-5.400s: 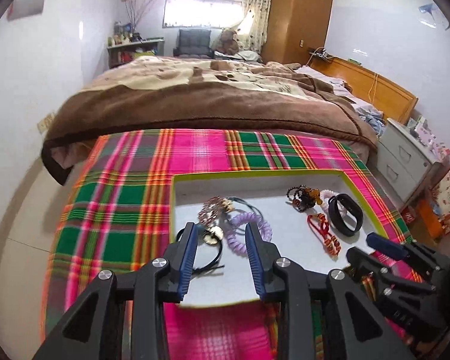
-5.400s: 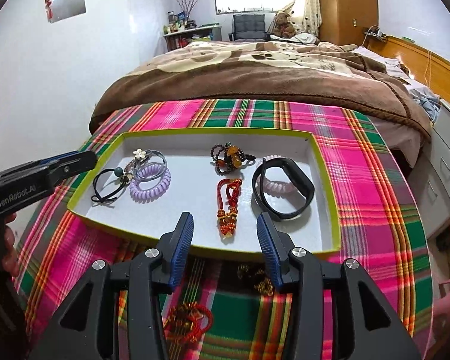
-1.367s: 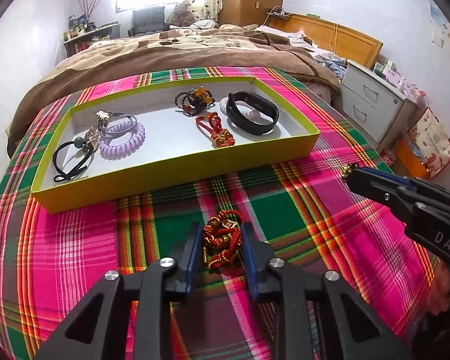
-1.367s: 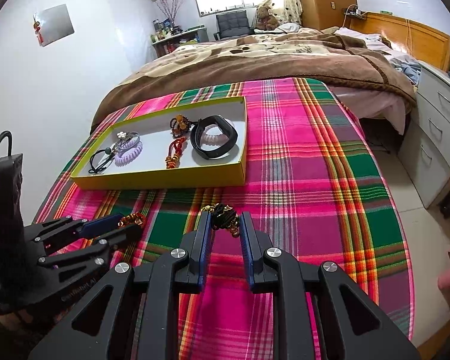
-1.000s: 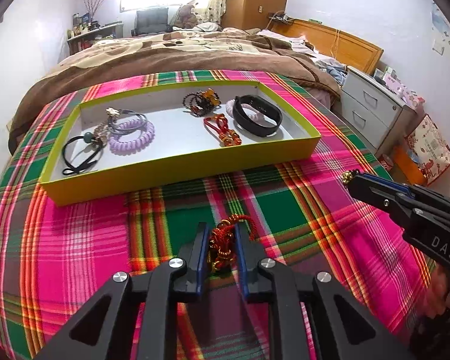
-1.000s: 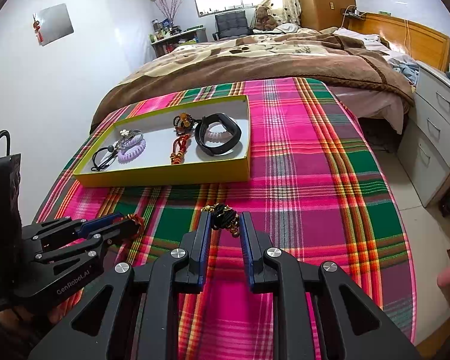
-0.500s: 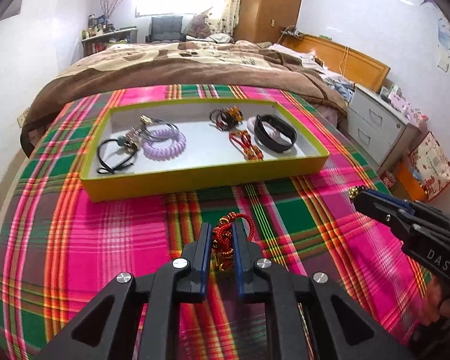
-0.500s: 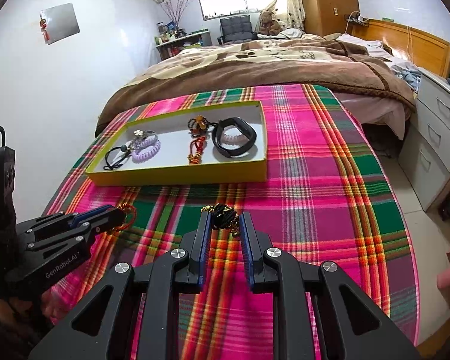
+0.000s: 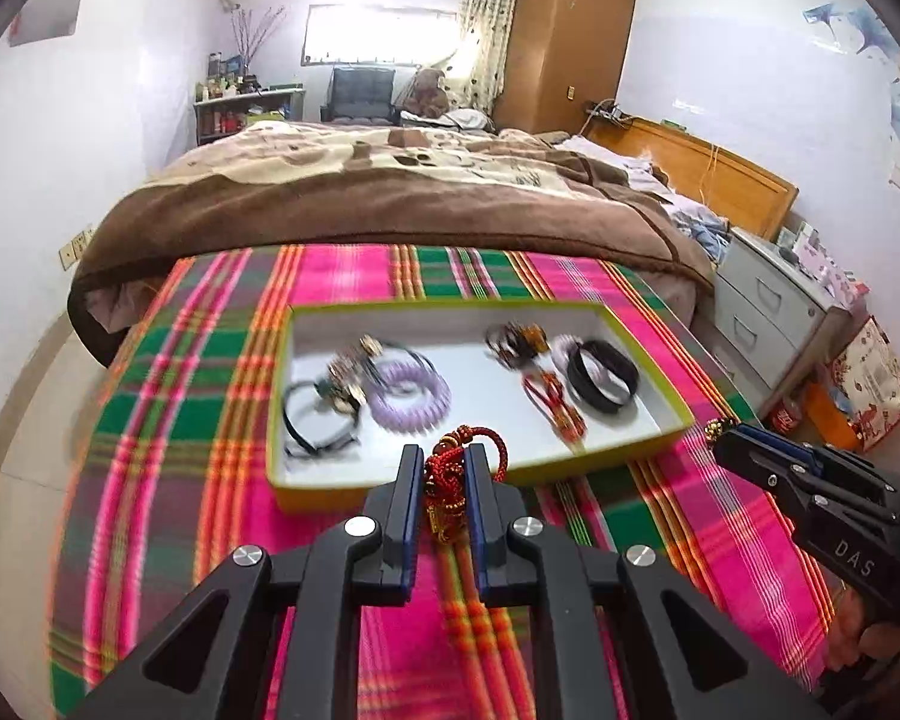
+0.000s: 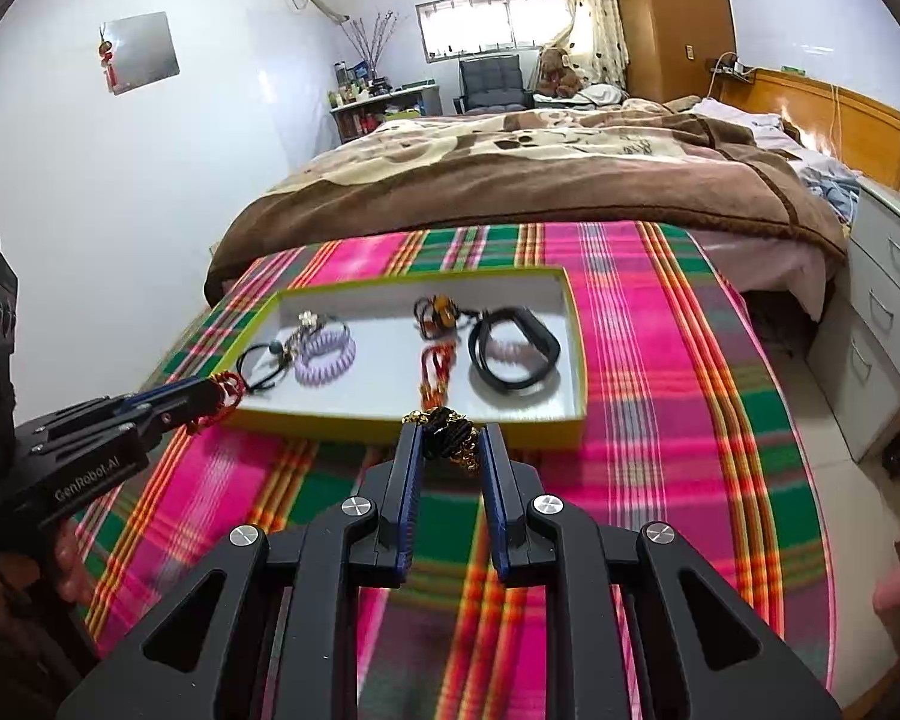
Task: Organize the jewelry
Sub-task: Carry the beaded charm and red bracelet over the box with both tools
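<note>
**Both grippers loaded at the tray's near edge**

Left gripper (image 9: 441,471), level at lower centre, pinches a red knotted charm (image 9: 450,480) hanging lengthwise. Right gripper (image 10: 448,441) clamps a black-and-gold bracelet (image 10: 450,435), bunched. Yellow-rimmed tray (image 9: 570,465) lies mid-frame.

Both pieces are off the tabletop now! The left gripper (image 9: 441,468), wide open over the tray (image 9: 642,453) five seconds back, has shut its jaws on the red knotted cord charm (image 9: 450,483), picked up from the plaid cloth. The right gripper (image 10: 447,441) has done likewise with the black-and-gold bracelet (image 10: 449,438). Since half a second ago both have swung in toward the tray: its near wall now sits right at the jaw tips, each piece hanging over that edge.
</note>
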Demonstrator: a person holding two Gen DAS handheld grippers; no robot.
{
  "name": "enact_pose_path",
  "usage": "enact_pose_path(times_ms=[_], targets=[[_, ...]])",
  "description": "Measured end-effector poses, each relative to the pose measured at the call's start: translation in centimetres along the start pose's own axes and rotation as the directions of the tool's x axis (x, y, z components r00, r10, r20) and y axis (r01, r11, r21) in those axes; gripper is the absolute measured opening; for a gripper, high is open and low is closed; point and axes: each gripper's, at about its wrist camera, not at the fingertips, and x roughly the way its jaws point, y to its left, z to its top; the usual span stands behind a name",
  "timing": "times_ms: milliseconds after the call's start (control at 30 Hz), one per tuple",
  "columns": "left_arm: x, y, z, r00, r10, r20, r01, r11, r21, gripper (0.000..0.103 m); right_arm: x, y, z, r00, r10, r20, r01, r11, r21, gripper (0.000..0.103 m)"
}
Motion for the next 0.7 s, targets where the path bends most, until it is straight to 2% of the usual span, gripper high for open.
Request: enact_pose_path(times_ms=[300,700], targets=[[0.9,2.1,3.0,1.000,0.005,0.017,-0.005,1.000,-0.012,0.013,1.9,0.9,2.3,1.000,0.008,-0.006,-0.009,1.000,-0.018,0.020],[4.0,5.4,3.6,0.999,0.046,-0.022,-0.047,0.997,-0.055,0.013,7.8,2.4,4.8,0.998,0.025,-0.051,-0.027,0.999,-0.042,0.020]])
